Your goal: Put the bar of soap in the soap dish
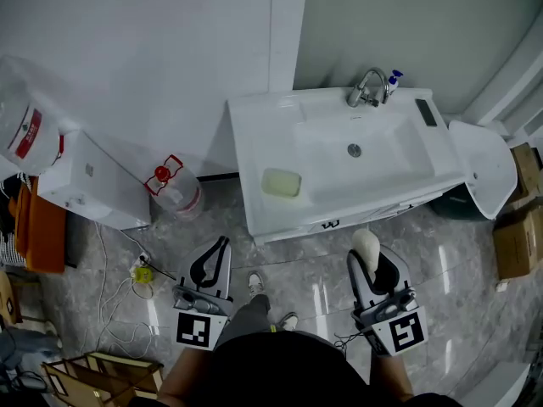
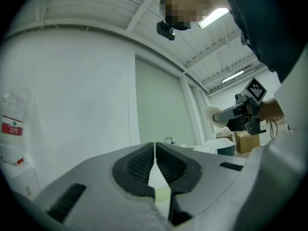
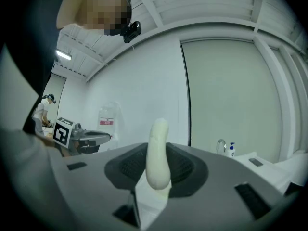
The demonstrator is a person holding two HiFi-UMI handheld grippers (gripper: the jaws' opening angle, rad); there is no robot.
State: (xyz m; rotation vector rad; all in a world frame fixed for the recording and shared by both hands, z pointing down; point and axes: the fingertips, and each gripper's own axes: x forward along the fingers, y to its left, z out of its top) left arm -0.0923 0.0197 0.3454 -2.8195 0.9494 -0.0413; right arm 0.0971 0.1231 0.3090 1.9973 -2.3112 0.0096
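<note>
The right tool [image 3: 156, 165] is clamped on the bar of soap [image 3: 158, 150], which stands on edge between its dark ribbed pads with the rounded top poking out beyond the tips. The left tool [image 2: 155, 162] has its jaws together with nothing between them.

Seen from the head view, both tools hang over the tiled floor just short of the white washbasin surface [image 1: 254, 142]. The soap dish [image 1: 281, 182], pale green and rectangular, sits on that surface at about eleven o'clock from the right tool.

The soap looks like a smooth, pale cream oval, light and firm. I'd expect it to be slippery, so a grip across its flat faces near the middle, as it has now, seems the safest.

The big water jug [image 1: 30, 130] at nine o'clock carries a red and white label, too small to read. A blue-topped pump bottle [image 1: 394, 79] stands by the tap, and its print is just as illegible.
</note>
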